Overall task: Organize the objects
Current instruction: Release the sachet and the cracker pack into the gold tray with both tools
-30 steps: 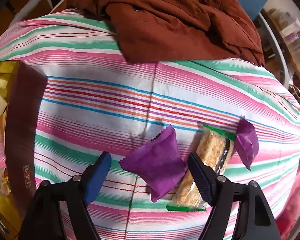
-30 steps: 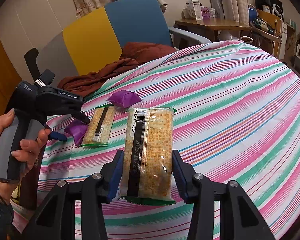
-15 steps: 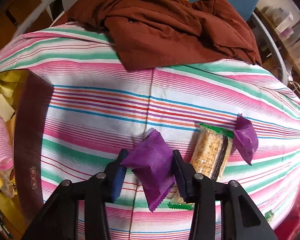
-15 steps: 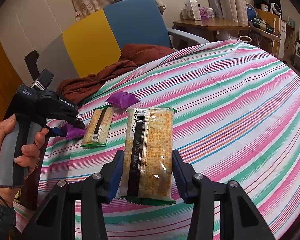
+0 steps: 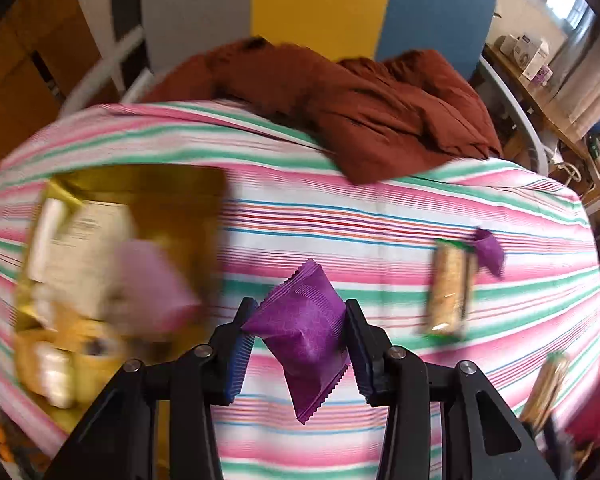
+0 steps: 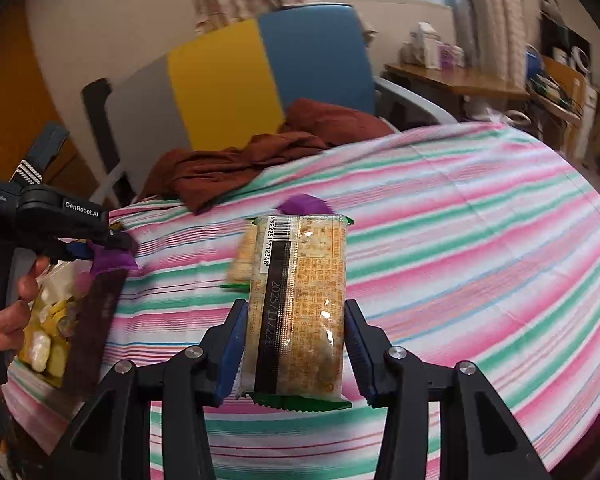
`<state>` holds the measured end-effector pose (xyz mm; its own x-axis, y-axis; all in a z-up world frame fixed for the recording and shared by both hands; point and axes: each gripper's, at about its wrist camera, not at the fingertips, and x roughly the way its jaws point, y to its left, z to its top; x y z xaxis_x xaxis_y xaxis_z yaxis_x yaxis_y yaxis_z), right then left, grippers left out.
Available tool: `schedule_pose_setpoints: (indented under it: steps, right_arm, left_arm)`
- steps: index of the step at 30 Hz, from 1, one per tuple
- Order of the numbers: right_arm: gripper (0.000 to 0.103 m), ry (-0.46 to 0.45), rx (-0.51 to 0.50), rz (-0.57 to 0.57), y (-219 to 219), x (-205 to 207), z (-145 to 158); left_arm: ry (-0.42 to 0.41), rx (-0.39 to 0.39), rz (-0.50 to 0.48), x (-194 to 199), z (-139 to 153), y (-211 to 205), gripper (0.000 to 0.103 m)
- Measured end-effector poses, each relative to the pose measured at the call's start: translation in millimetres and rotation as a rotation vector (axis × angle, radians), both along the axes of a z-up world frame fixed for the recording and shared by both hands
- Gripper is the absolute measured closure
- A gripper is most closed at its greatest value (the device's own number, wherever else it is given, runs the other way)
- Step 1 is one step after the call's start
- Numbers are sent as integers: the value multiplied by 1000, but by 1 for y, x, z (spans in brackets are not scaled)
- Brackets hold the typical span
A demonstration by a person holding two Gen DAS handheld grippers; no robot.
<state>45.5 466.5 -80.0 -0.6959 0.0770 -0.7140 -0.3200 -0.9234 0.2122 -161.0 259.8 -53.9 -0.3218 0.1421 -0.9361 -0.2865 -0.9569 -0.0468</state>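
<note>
Purple foil crinkles between the blue pads of the left gripper [image 5: 298,350], which is clenched on a purple snack packet [image 5: 304,328] held clear of the striped tablecloth [image 5: 340,216], just beside the gold-lined box [image 5: 172,184] at the bed's left edge. The right gripper [image 6: 294,354] is clamped on a cracker pack [image 6: 300,300], barcode end pointing away, above the middle of the cloth. A second cracker pack [image 5: 448,292] and another purple packet [image 5: 488,252] lie touching each other toward the right edge, and a rust-brown garment [image 5: 360,108] drapes over the far edge.

The step in hand looks like carrying the purple snack packet into the box. The grip sits across its puffed middle and its lower corner hangs free, so the pinch should stay firm until the packet is well inside the walls. The box already holds small wrapped items, blurred here, so aim for a bare patch of lining and release low. The right hand should hold back until the left gripper is clear of the box.
</note>
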Motion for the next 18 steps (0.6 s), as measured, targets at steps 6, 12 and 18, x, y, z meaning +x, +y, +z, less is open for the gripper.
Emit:
schedule_pose_setpoints:
  steps: [6,12,18]
  right_arm:
    - [56,21,35,226,-89,-49,25]
    - [55,0,5,480,-192,-113,28]
    - [51,-40,68,583,-252,-142,22]
  left_arm:
    - [104,-138,82,-12,0,-93,58]
    - [109,-241,167,-31,-13,-169,54]
    - [170,-322,192,-33,-18,-199,30]
